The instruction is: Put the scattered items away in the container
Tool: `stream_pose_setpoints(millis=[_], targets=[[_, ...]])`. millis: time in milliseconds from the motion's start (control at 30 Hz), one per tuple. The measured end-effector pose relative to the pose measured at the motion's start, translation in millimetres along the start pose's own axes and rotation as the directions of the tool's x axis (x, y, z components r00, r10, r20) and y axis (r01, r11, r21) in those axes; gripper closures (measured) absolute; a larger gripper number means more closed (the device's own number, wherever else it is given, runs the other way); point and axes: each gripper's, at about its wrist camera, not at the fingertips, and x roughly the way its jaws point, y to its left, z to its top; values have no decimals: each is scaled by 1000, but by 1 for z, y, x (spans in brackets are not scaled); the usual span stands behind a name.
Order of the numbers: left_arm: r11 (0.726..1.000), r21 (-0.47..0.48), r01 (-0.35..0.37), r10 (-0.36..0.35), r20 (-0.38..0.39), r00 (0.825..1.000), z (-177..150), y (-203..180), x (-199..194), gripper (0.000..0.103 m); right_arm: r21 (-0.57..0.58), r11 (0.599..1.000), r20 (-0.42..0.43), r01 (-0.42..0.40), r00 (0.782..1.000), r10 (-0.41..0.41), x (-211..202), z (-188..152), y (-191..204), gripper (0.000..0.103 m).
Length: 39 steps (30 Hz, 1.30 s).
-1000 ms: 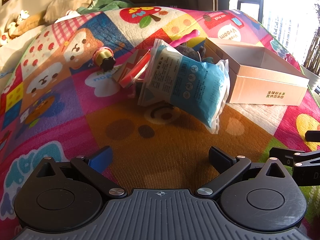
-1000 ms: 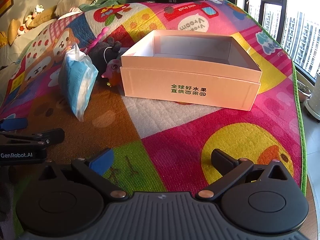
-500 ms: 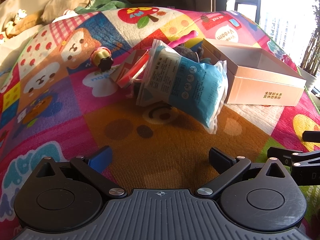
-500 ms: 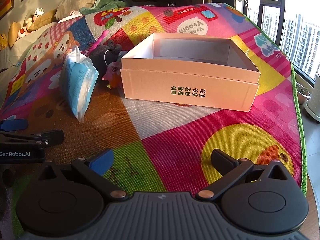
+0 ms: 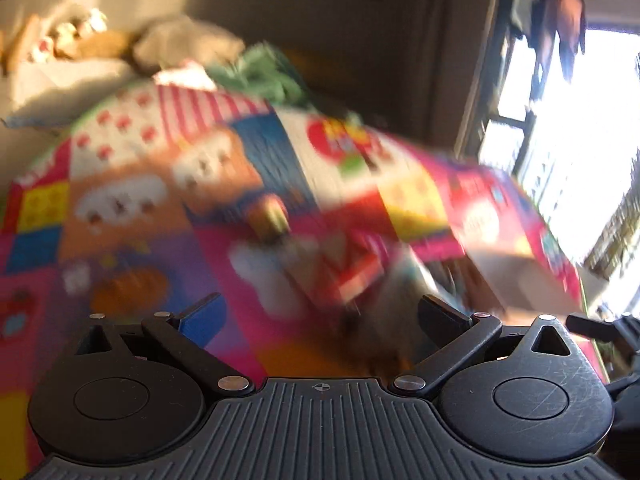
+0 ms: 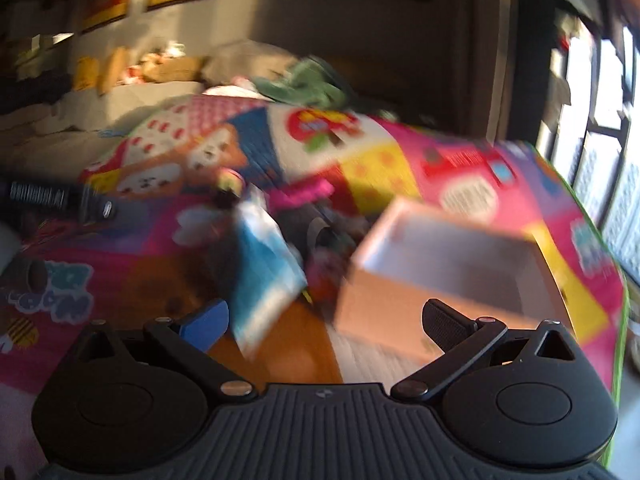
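Note:
Both views are smeared by motion. The open cardboard box (image 6: pixel 384 312) sits on the colourful play mat (image 6: pixel 384 168), right of centre, with nothing visible in it. Left of it stand the blue-and-white bag (image 6: pixel 268 272), a dark plush toy (image 6: pixel 320 232), a pink item (image 6: pixel 304 192) and a small yellow toy (image 6: pixel 230 180). My right gripper (image 6: pixel 324 320) is open and holds nothing, above the mat before the bag and box. My left gripper (image 5: pixel 320 316) is open too, facing a red packet (image 5: pixel 360 268), the yellow toy (image 5: pixel 272 216) and the box (image 5: pixel 516 276); it shows as a dark bar (image 6: pixel 56 200).
Pillows and a green cloth (image 5: pixel 260 72) lie at the mat's far end, with soft toys (image 5: pixel 80 36) by the wall. Windows (image 6: pixel 600 160) run along the right. The mat's green edge (image 6: pixel 622 320) drops off at the right. The right gripper's tip (image 5: pixel 600 328) shows at the edge.
Both grippers have risen and swung, blurring the views. The wall and pictures now show. The bag, toys and box sit lower in frame. Both grippers stay open.

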Motion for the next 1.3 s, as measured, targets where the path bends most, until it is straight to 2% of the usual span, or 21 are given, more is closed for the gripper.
stream_pose_setpoints(millis=[67, 100, 167, 300, 367, 433, 567, 700, 800, 867, 900, 933, 1000, 1067, 1100, 1133, 1167, 1200, 1233, 1267, 1300], targets=[[1000, 23, 0, 0, 10, 1000, 8, 3, -1, 0, -78, 997, 34, 0, 999, 2, 20, 14, 19, 6], [1000, 27, -13, 12, 17, 1000, 10, 4, -3, 0, -117, 993, 36, -6, 999, 10, 31, 20, 29, 15], [999, 36, -32, 32, 13, 999, 11, 5, -5, 0, -160, 987, 17, -36, 999, 39, 53, 28, 45, 20], [999, 32, -35, 35, -25, 999, 3, 11, -3, 0, -187, 982, -42, -39, 999, 32, 81, 27, 58, 44], [998, 40, -39, 41, -38, 998, -1, 11, 0, 0, -152, 987, -56, -53, 997, 45, 75, 27, 53, 49], [998, 44, -34, 37, -47, 998, -5, 10, -2, 0, -114, 991, -75, -69, 995, 61, 61, 27, 43, 60], [997, 80, 19, -13, -66, 998, -12, -5, -1, 0, 51, 994, -164, -101, 980, 108, 31, 16, -2, 63], [977, 187, 106, -83, -125, 989, -27, -37, 5, 0, 223, 974, -216, -44, 972, 94, -8, -15, -54, 64], [948, 280, 151, -113, -150, 982, -41, -66, 14, 0, 255, 965, -213, 68, 977, -13, -38, -38, -78, 63], [933, 324, 158, -114, -150, 982, -47, -82, 24, 0, 257, 955, -185, 148, 977, -102, -54, -51, -88, 42], [927, 340, 156, -112, -147, 983, -48, -88, 31, 0, 271, 946, -159, 180, 977, -140, -62, -58, -93, 18], [924, 352, 150, -106, -140, 984, -47, -94, 39, 0, 291, 935, -127, 204, 977, -174, -67, -63, -97, 6], [915, 378, 140, -96, -133, 986, -40, -103, 58, 0, 323, 919, -81, 225, 974, -210, -73, -69, -102, 0], [908, 399, 125, -76, -135, 988, -31, -110, 79, 3, 358, 906, -60, 229, 973, -222, -69, -71, -107, 0], [908, 405, 109, -57, -138, 989, -27, -112, 90, 11, 378, 896, -52, 233, 972, -230, -66, -73, -109, 0], [910, 404, 98, -40, -149, 988, -23, -114, 101, 37, 394, 888, -47, 236, 970, -237, -63, -74, -111, 0], [916, 388, 98, -35, -166, 985, -20, -113, 110, 39, 408, 881, -45, 238, 969, -241, -59, -74, -111, 0], [928, 356, 111, -50, -174, 983, -15, -112, 118, 33, 419, 875, -41, 241, 968, -247, -55, -75, -112, 0], [939, 323, 122, -70, -168, 983, -11, -111, 125, 17, 429, 870, -38, 243, 967, -252, -53, -77, -113, 0], [945, 299, 129, -84, -160, 984, -8, -111, 130, 9, 436, 866, -37, 245, 966, -255, -51, -80, -114, 0], [949, 288, 130, -88, -155, 984, -5, -112, 137, 9, 442, 862, -41, 247, 966, -256, -49, -83, -114, 0]])
